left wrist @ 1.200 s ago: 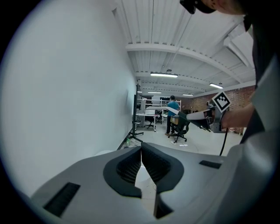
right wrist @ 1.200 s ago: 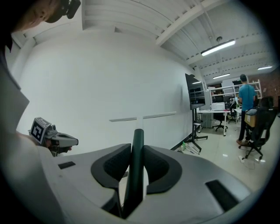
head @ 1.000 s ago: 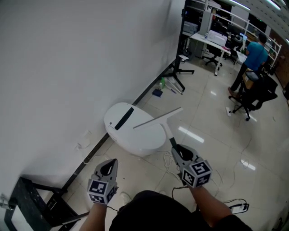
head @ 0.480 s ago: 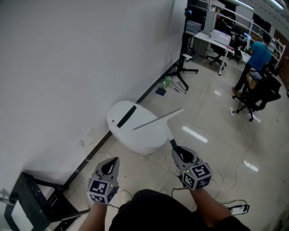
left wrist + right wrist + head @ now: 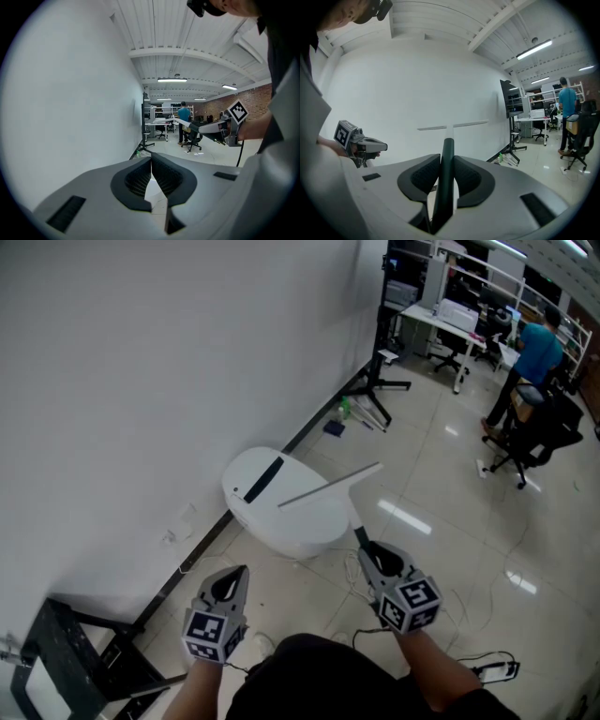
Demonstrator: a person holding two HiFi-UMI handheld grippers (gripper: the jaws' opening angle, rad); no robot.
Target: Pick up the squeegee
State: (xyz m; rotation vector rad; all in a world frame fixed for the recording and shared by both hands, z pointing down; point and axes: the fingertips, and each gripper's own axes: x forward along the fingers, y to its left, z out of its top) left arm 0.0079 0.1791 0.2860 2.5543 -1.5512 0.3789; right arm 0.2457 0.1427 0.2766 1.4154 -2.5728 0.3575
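The squeegee (image 5: 330, 484) has a long pale blade and a dark green handle (image 5: 446, 168). My right gripper (image 5: 367, 557) is shut on that handle and holds the squeegee up in the air, blade end forward, above a round white table (image 5: 272, 486). In the right gripper view the blade (image 5: 452, 125) stands crosswise before the white wall. My left gripper (image 5: 228, 583) is shut with nothing between its jaws, held low at the left beside the wall; its jaws (image 5: 151, 180) touch at the tips.
A white wall (image 5: 141, 381) runs along the left. A black stand (image 5: 375, 381) and small items lie by the wall further on. A black frame (image 5: 66, 652) sits at lower left. Cables (image 5: 487, 667) lie on the tiled floor. Desks, chairs and a person (image 5: 525, 362) are far right.
The view has shifted slightly; the right gripper with the squeegee stays in much the same place over the table. The left gripper has not visibly moved.
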